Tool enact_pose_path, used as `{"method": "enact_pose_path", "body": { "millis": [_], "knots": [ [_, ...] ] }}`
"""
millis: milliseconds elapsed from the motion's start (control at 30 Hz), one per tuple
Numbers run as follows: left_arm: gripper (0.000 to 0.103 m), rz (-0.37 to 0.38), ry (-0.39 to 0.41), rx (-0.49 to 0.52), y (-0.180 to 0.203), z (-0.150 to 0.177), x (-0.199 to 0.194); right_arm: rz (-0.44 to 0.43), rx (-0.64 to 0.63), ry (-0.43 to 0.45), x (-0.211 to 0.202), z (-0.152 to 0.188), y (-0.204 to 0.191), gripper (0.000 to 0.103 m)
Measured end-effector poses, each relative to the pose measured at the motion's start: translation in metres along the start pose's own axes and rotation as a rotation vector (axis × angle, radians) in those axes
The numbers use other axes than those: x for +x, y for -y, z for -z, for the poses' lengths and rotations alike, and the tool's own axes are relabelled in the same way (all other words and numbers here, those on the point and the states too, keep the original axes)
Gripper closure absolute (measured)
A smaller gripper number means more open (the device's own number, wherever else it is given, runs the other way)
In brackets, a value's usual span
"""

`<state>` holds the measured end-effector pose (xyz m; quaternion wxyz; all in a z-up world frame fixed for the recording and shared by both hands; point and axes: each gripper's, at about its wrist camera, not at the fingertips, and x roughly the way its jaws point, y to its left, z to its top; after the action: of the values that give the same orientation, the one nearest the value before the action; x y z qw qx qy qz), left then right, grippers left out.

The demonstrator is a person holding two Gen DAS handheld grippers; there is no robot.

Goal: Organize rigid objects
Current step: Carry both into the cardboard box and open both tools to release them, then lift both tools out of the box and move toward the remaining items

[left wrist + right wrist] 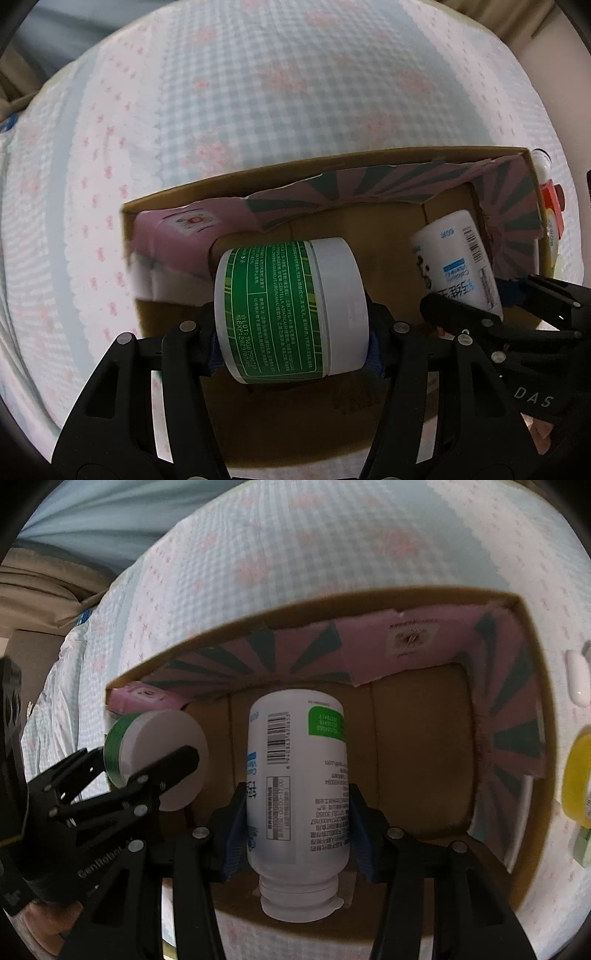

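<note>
My left gripper (293, 339) is shut on a green-labelled jar with a white lid (291, 310), held on its side over an open cardboard box (325, 162). My right gripper (297, 825) is shut on a white bottle (297, 775), cap toward the camera, also over the box (406, 746). In the left wrist view the white bottle (458, 254) and the right gripper (517, 306) show at the right. In the right wrist view the jar (155, 757) and the left gripper (122, 794) show at the left. The box's flaps are pink with dark teal rays.
The box lies on a bed with a blue-and-white checked cover with pink bows (258, 92). A pink pack (173, 240) lies in the box's left end. Beside the box's right wall are a white item (578, 679), a yellow tape roll (578, 775) and a red-capped item (552, 206).
</note>
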<state>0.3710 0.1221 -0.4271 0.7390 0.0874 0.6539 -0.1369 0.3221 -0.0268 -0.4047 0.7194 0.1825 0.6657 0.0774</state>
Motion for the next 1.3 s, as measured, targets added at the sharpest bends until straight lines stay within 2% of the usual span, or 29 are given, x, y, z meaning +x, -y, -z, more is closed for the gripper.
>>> {"method": "enact_pose_path", "body": {
  "millis": [133,233,267,300,333,367,467,833,1100,1300],
  "knots": [
    [0.049,-0.006,-0.008,0.052,0.005,-0.004,0.004,0.016,-0.049,-0.013,0.005,-0.002,0.004,0.057],
    [0.046,0.031,-0.021,0.079,0.009,-0.01,0.001,-0.005,-0.078,0.004,0.006,-0.001,0.006,0.056],
    [0.034,0.031,-0.016,0.079,0.01,-0.012,-0.003,-0.016,-0.077,0.009,0.005,-0.001,0.006,0.049],
    [0.019,0.028,-0.008,0.078,0.009,-0.014,-0.005,-0.008,-0.07,0.01,0.004,0.001,0.009,0.023],
    [0.001,0.028,0.004,0.077,0.009,-0.016,-0.009,0.003,-0.071,0.004,0.004,0.001,0.01,0.004],
    [0.0,0.025,0.028,0.073,0.007,-0.017,-0.014,0.004,-0.076,-0.005,0.004,0.003,0.012,0.0],
    [0.0,0.002,0.039,0.066,0.006,-0.018,-0.02,-0.003,-0.091,-0.034,0.005,0.009,0.014,0.0],
    [0.0,-0.009,0.093,0.073,0.011,-0.003,-0.058,0.018,-0.109,0.037,-0.028,0.027,0.001,0.0],
    [0.0,-0.029,0.192,0.047,0.012,0.03,-0.132,0.053,-0.139,0.144,-0.083,0.049,-0.018,0.0],
    [0.0,-0.048,0.3,0.018,0.012,0.074,-0.195,0.076,-0.167,0.251,-0.147,0.087,-0.035,0.0]
  ]
}}
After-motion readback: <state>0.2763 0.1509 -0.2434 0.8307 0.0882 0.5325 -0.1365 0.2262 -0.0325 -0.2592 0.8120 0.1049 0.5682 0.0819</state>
